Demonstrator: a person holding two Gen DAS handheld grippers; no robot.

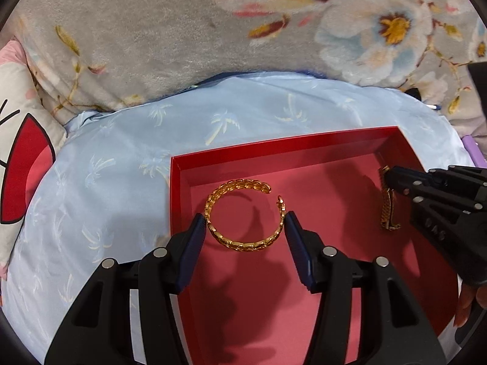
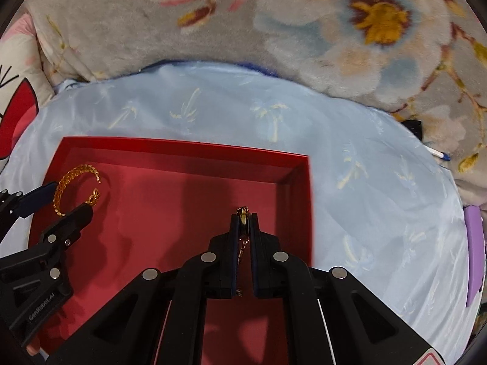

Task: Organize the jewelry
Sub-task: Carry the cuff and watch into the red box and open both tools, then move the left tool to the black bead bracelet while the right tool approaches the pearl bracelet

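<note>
left gripper: jaws about half open, one blue pad on each side of the gold cuff bracelet. Pads sit against its outer rim at left and right; it looks held across its width, though how firmly I cannot tell.
cuff bracelet, lie: flat-looking ring directly ahead of the left fingers, over the near-left part of the box floor. Its open gap faces away and to the right, off the line of the pads.
right gripper: jaws nearly closed, pinching a gold chain bracelet edge-on. A short end sticks out past the fingertips; the rest trails back between the fingers.
chain bracelet, axis: from the left wrist view it runs roughly up and down, the free end drooping toward the box floor near the right wall.
red box: open, shallow, pink floor; both grippers are inside its walls, left one at the left side, right one at the right.
which hand for which: each piece is already with the nearer hand; they are well apart.
judgement: both pieces look ready to be set down; releasing should need only opening.
pale blue cloth: under the box.
flowered grey blanket: beyond it.
</note>
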